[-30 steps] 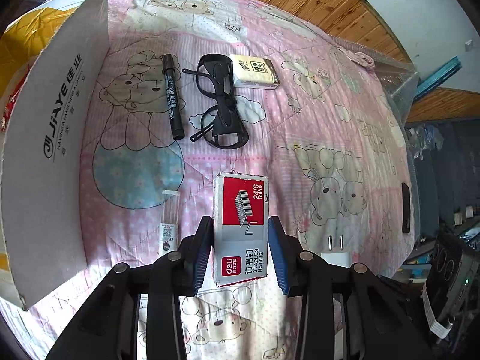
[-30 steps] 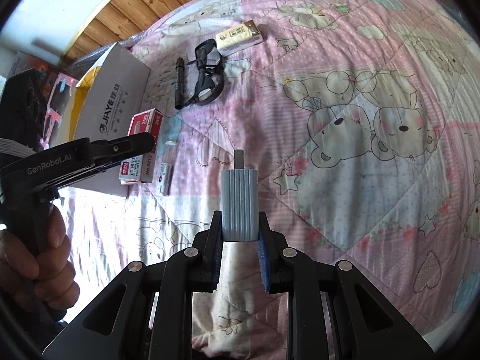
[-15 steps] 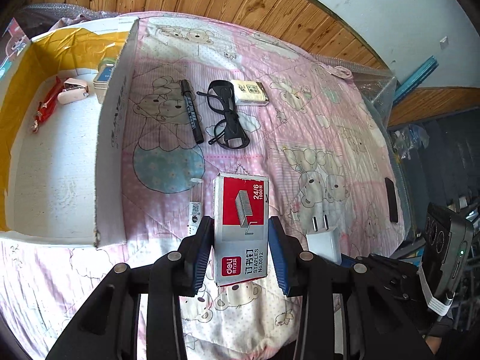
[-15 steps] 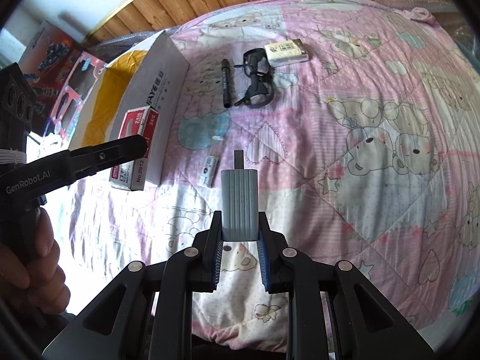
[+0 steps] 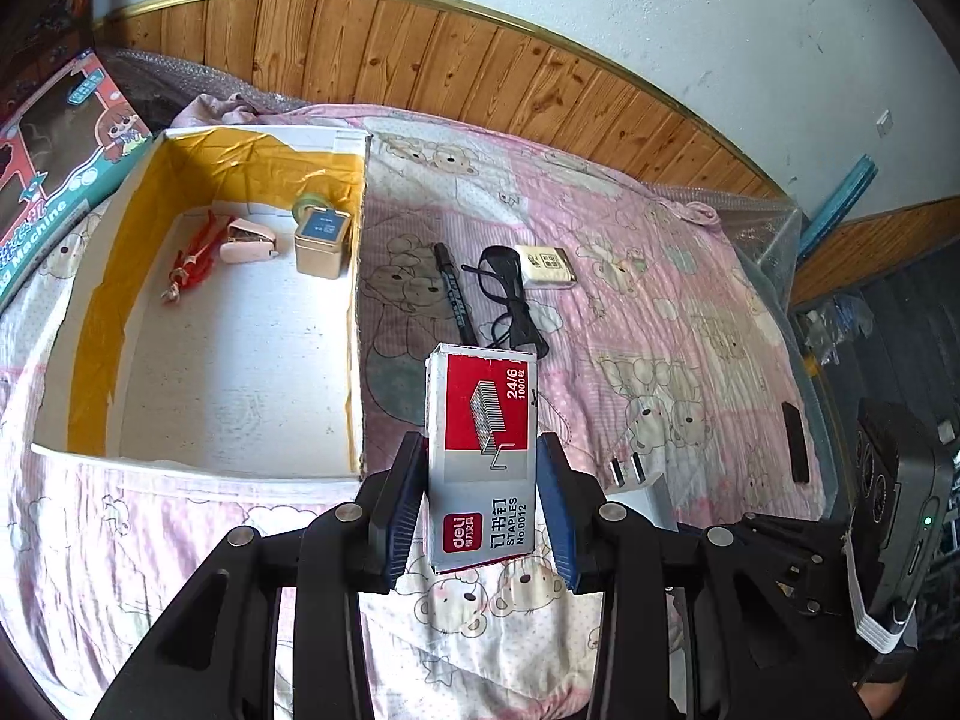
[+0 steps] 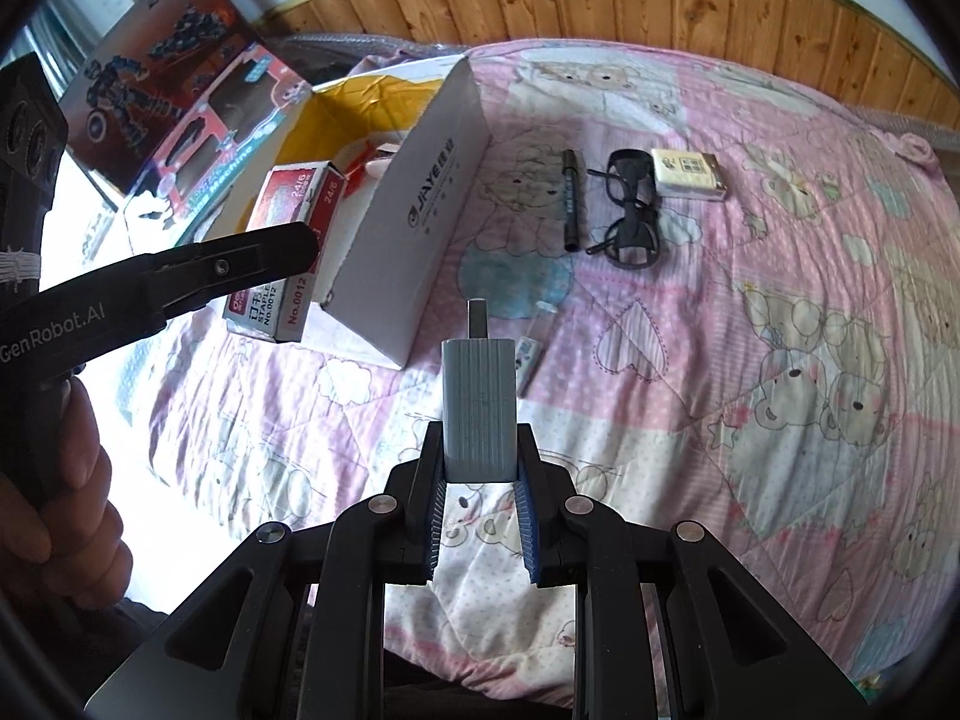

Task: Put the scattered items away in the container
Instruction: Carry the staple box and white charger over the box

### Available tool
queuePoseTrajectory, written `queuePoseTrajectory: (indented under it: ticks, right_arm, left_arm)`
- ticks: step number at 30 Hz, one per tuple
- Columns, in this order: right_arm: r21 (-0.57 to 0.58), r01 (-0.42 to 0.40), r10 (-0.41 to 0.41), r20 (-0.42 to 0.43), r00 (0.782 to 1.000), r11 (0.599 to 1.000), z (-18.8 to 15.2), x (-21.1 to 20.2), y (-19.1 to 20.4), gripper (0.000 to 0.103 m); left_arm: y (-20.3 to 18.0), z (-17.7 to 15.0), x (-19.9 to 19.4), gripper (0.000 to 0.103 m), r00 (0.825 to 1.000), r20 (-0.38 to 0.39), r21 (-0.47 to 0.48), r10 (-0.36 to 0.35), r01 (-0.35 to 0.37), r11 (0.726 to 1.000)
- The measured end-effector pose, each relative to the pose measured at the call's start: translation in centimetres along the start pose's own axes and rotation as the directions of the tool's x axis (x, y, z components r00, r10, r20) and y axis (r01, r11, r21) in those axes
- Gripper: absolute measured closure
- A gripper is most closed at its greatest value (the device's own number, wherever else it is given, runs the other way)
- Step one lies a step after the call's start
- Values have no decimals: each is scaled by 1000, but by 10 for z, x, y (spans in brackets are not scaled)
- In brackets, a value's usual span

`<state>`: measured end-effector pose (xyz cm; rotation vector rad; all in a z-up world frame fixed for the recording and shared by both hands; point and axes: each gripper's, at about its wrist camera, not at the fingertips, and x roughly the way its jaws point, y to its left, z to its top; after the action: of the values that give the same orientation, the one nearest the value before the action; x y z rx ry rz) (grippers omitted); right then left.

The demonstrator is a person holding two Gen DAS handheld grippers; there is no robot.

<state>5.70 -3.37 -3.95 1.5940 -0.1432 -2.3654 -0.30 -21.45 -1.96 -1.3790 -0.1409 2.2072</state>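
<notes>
My left gripper [image 5: 480, 498] is shut on a red and grey staples box [image 5: 480, 420], held in the air by the near right corner of the white cardboard container [image 5: 357, 324]. In the right wrist view that staples box [image 6: 288, 222] hangs over the container's near end [image 6: 414, 210]. My right gripper [image 6: 479, 456] is shut on a grey-blue plug adapter [image 6: 479, 402] above the quilt. Left on the quilt are a black marker [image 5: 453, 294], black glasses [image 5: 510, 300], a small beige pack [image 5: 546, 264] and a small clear strip [image 6: 528, 360].
The container holds a gold tin [image 5: 321, 240], a pink stapler [image 5: 249, 243], a red trinket [image 5: 192, 258] and a tape roll [image 5: 312, 201]. A toy carton [image 6: 180, 90] lies beyond it. A black slab [image 5: 795, 441] sits at the quilt's right edge. A hand [image 6: 54, 498] holds the left gripper.
Both grippers rose and pulled back with their loads. The left view went from beside the container wall to looking down into the container; the staples box moved toward its near end.
</notes>
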Motion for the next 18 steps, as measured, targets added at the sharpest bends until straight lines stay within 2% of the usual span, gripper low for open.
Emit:
queuePoseTrajectory:
  ticks: [18]
  right_arm:
    - [-143,-26,36,64,997,989,35,-18,59,81]
  left_arm:
    - [35,6,-47,65,992,105,-41,71,-67,997]
